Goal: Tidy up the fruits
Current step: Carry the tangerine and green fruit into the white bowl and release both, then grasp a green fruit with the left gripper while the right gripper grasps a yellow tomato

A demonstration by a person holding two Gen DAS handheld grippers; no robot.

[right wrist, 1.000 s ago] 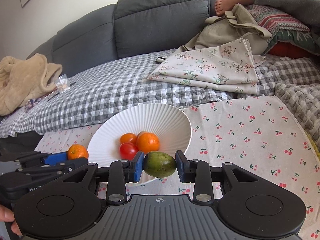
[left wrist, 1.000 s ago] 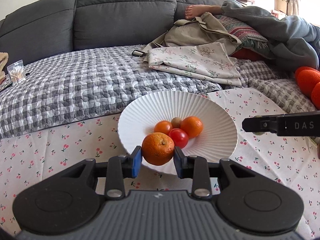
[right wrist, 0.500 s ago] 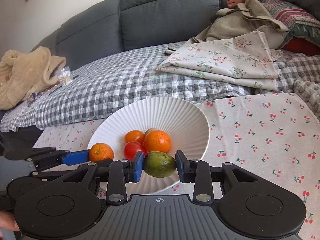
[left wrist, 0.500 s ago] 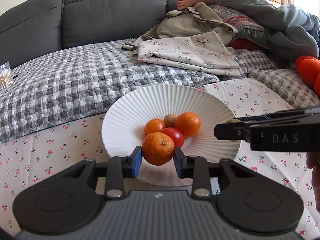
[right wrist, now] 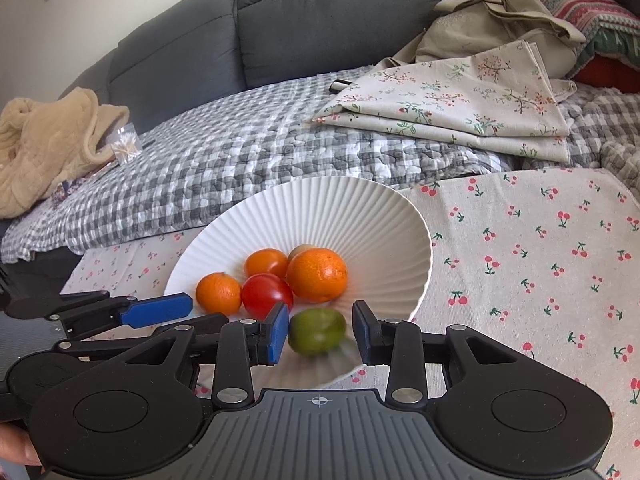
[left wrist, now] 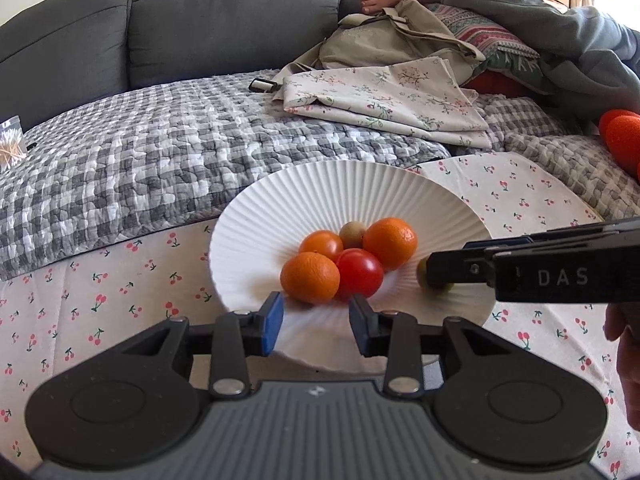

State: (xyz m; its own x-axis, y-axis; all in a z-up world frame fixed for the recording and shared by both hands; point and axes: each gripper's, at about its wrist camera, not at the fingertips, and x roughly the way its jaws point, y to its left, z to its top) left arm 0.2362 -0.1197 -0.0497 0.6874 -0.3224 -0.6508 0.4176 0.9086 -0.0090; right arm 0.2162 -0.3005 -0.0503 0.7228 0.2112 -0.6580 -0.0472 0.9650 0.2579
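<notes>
Both our grippers, left gripper (left wrist: 316, 322) and right gripper (right wrist: 320, 334), have jaws spread; the green fruit (right wrist: 317, 331) looks smooth, roll-prone, best gripped across its middle.

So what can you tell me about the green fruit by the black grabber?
The green fruit is small, round and smooth, dull green with a slightly yellowish patch, and a bit blurred. It sits at the near edge of the white ribbed plate, between the open fingers of the right gripper, which no longer pinch it; small gaps show on both sides. It lies apart from the pile of oranges and tomatoes, closest to the red tomato. In the left view the right gripper hides most of it.
</notes>
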